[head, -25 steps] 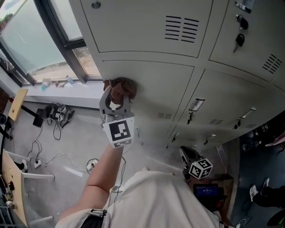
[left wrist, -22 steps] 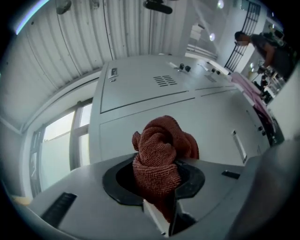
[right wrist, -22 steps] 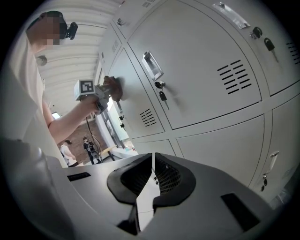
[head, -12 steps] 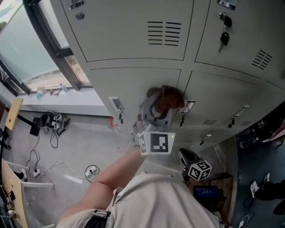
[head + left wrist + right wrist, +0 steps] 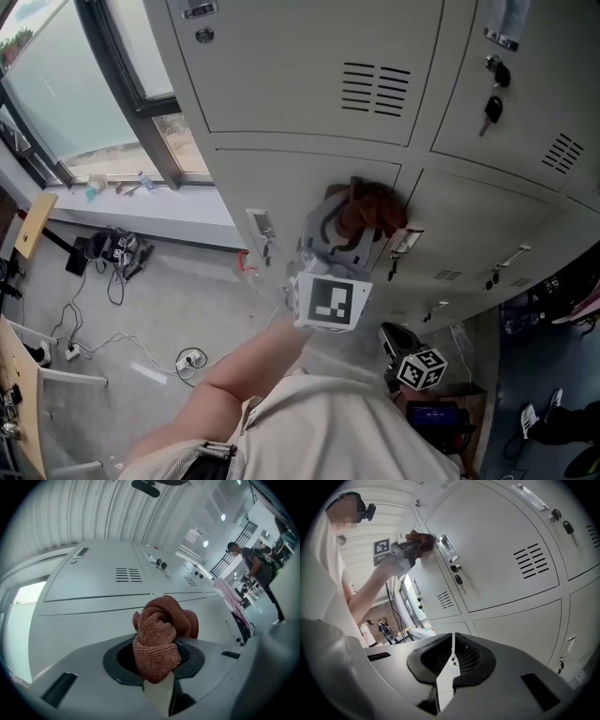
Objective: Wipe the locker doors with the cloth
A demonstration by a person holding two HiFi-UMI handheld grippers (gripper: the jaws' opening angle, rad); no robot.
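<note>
A workplace locker area: grey metal lockers [image 5: 281, 66] beside a window [image 5: 66, 89].

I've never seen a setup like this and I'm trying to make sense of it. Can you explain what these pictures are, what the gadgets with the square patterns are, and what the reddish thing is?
There is no robot here: a person holds a two-jaw gripper in each hand. One picture comes from a camera on the person's head, looking down. The other two come from cameras riding on the grippers. The left gripper is shut on a reddish-brown cloth, which appears pressed against a grey locker door near its latch. The right gripper hangs low, jaws together, holding nothing. The patterned cubes are part of the grippers. Keys hang in a lock on an upper locker.
</note>
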